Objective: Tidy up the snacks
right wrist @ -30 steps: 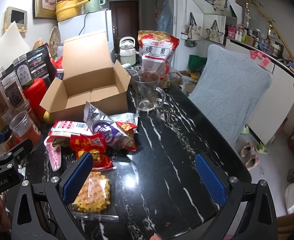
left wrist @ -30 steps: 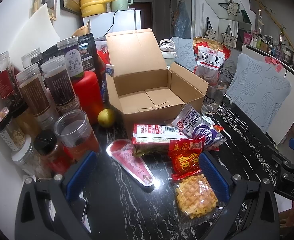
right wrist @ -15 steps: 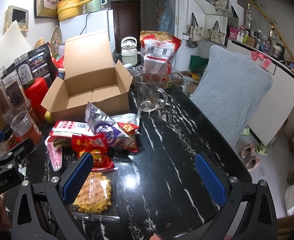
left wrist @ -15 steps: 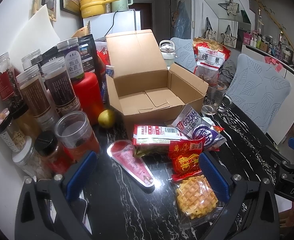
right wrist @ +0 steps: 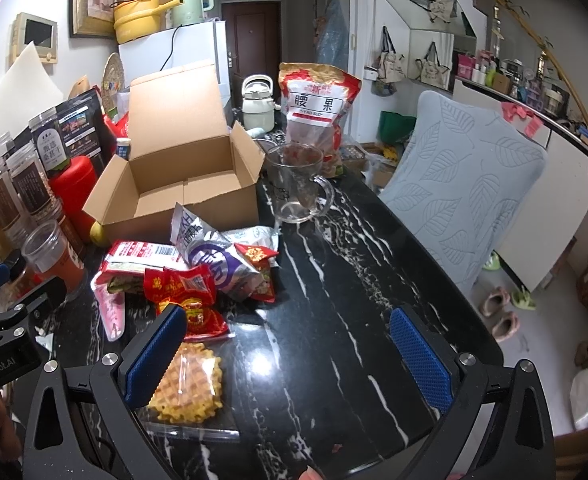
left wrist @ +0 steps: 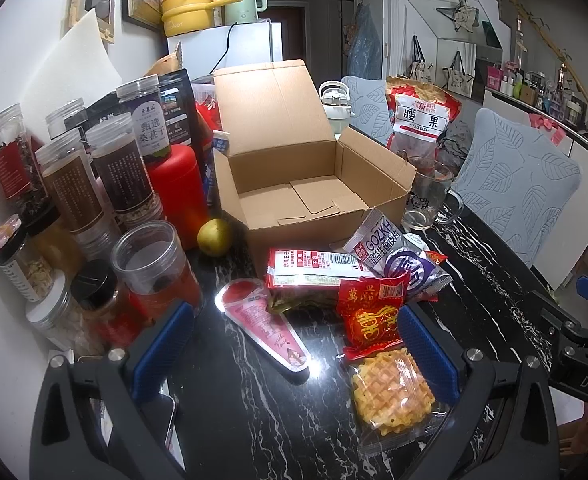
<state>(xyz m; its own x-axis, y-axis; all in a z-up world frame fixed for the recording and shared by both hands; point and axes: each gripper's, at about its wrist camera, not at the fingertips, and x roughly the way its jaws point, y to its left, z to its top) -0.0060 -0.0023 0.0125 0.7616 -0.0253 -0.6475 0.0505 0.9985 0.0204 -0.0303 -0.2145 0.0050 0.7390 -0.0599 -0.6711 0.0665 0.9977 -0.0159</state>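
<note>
Black marble-look tabletop [left wrist: 490, 280], glossy with white veins, carries an open corrugated cardboard box [left wrist: 310, 184] whose lid flap stands up and whose inside holds nothing but its folded bottom flaps. Crinkly foil and plastic snack packets are heaped just in front of the box: a red-and-white barcode packet [left wrist: 310, 266], a silver-purple GOZKH bag [left wrist: 398, 256] leaning on the box's front wall, a shiny red packet with gold characters [left wrist: 370, 308], a pink wedge-shaped pack [left wrist: 267, 324] lying flat, and nearest, a clear-wrapped golden waffle [left wrist: 390, 392] with a grid surface. A clear glass mug [right wrist: 298, 184] stands beside the box, seemingly empty. Tall lidded plastic jars [left wrist: 117, 168] of dark dried goods crowd the left edge. The left gripper [left wrist: 294, 344] hovers over the near snacks, blue ribbed fingers [left wrist: 161, 344] spread wide, holding nothing; the right gripper [right wrist: 285, 352] likewise has its fingers [right wrist: 418, 356] spread apart, one just beside the waffle.
</note>
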